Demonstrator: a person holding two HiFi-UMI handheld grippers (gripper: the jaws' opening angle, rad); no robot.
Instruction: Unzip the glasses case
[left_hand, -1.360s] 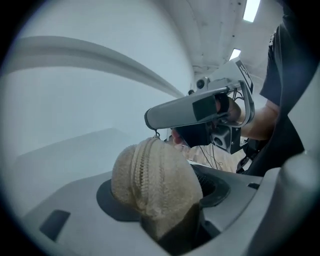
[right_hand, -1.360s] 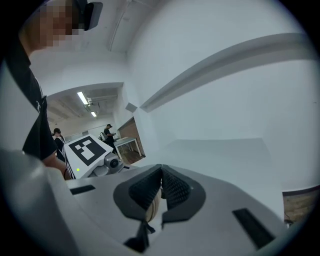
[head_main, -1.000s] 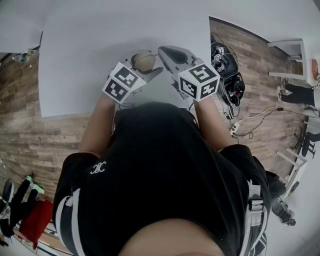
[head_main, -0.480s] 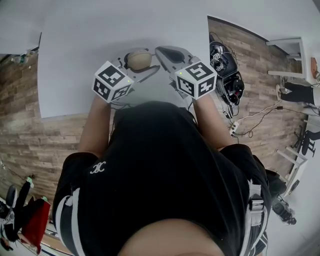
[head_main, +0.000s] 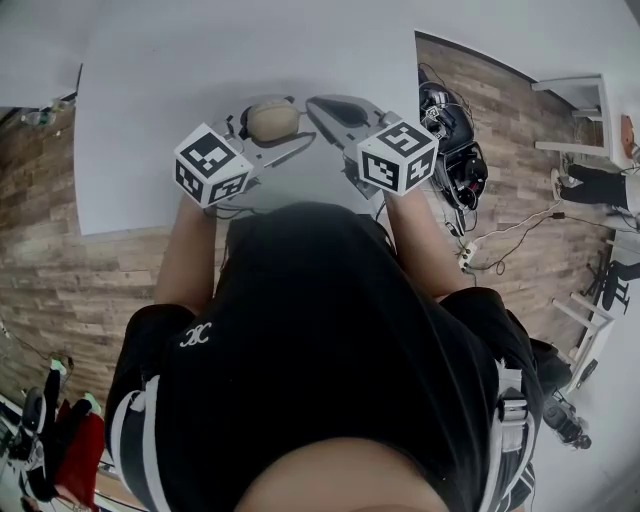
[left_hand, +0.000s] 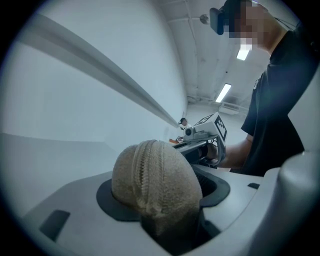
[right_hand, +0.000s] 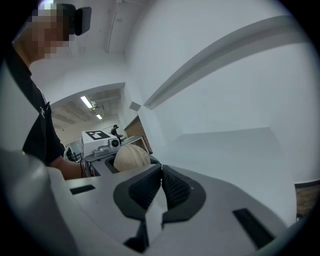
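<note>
Left gripper view: left tongs (left_hand: 162, 197) clamp a rounded beige woven glasses case (left_hand: 150, 175) with a ridged zipper. Right tongs (right_hand: 161, 186) fully closed, ribbed black pads touching, empty.

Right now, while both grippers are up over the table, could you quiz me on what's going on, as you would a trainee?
1. True or false: the right gripper is shut, with nothing between its jaws.
2. What does the left gripper hold?
A. a beige glasses case
B. a red mug
C. a pen
3. Short answer: which gripper's jaws stand wider apart?

Key: 1 true; 2 A; 3 the left, because its jaws are closed around the case.
</note>
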